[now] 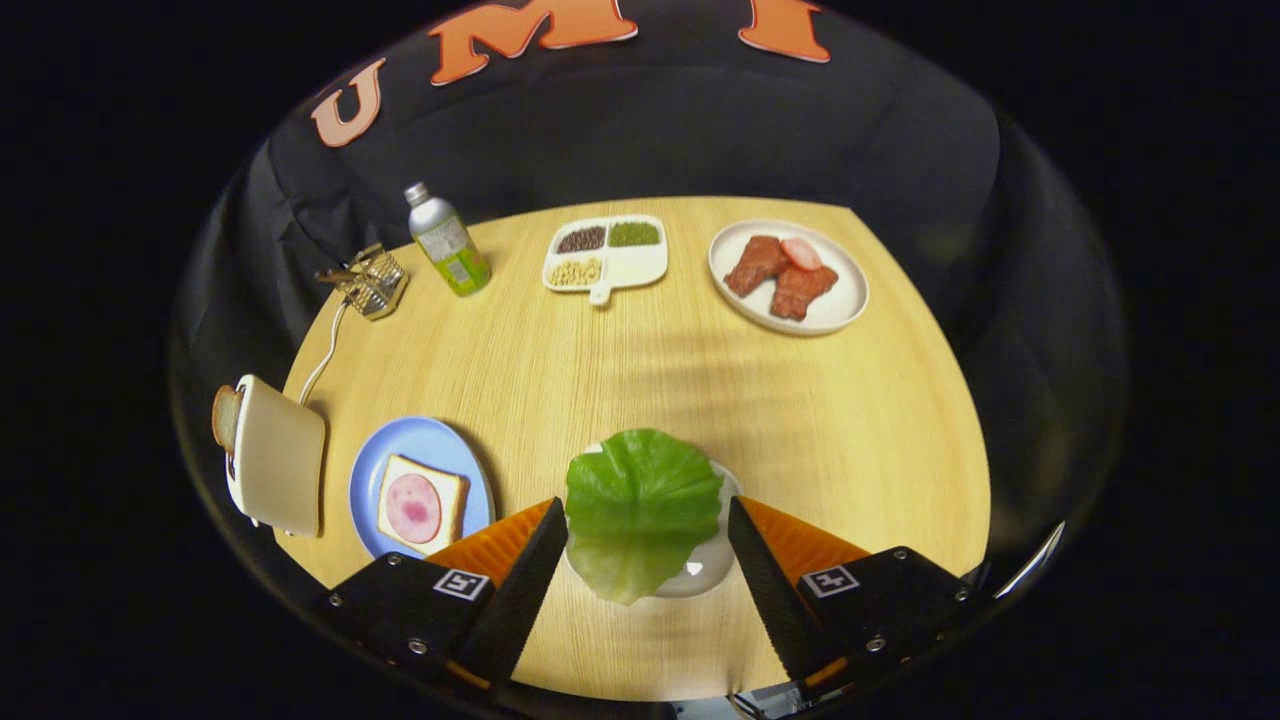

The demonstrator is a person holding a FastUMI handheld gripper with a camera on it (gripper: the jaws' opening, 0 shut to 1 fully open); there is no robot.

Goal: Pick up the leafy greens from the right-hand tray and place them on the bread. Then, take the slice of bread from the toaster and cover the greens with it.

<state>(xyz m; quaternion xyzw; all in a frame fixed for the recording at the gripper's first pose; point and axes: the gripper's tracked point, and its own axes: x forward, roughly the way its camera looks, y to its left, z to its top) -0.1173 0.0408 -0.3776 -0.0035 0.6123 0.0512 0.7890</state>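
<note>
A broad green lettuce leaf (pixel 640 505) lies flat on a small pale tray (pixel 712 570). Left of the tray, a bread slice (pixel 421 504) topped with pink ham rests on a blue plate (pixel 420 445). Farther left, a toaster (pixel 275 455) holds another slice (pixel 225 417) upright.

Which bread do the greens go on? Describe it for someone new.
On the wooden table, left of the fingers, beside the cream toaster, sits a blue plate. The bread slice lies flat on it, topped with pink ham; the toaster's slice stands upright.
</note>
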